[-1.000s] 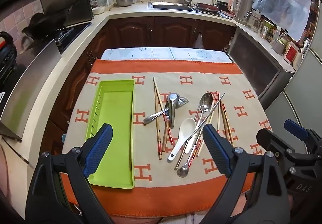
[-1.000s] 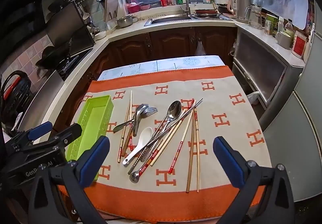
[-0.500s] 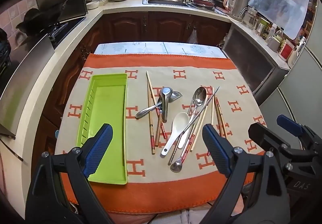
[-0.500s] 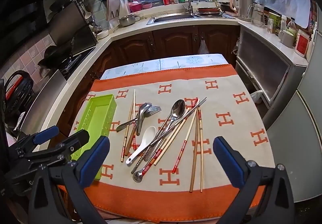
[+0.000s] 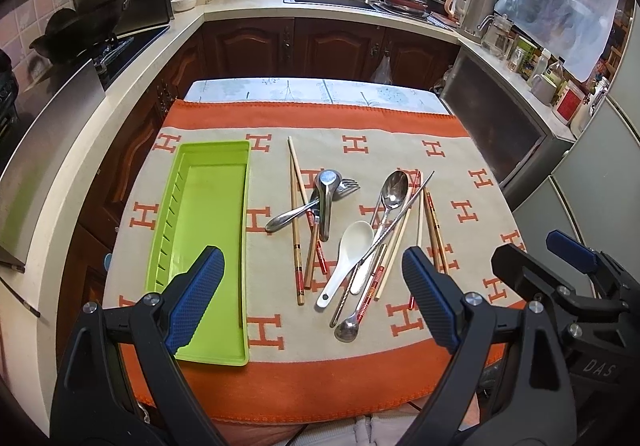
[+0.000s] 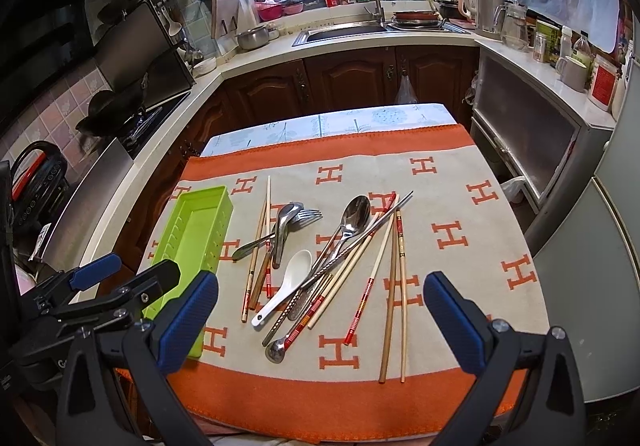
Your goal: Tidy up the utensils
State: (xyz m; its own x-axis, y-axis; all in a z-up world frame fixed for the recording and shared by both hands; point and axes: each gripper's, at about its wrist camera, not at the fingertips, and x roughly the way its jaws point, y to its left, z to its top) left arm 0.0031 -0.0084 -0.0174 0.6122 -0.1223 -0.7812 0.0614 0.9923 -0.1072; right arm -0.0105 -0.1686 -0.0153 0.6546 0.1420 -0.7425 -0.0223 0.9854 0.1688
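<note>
My left gripper (image 5: 310, 296) and my right gripper (image 6: 320, 320) both hang spread wide and empty above the near edge of the desk (image 5: 320, 91). On the cloth (image 5: 320, 378) a green tray (image 5: 208, 246) lies at the left. The utensils (image 5: 352, 230) lie in a loose crossed heap just right of it: spoons, a fork and chopsticks.

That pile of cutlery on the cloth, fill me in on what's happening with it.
A person holds a gripper in each hand above the table; the left gripper and the right gripper are both open and empty. Spoons, a fork and chopsticks lie jumbled on the orange-bordered cloth. The green tray beside them has nothing in it, so sorting hasn't begun.
</note>
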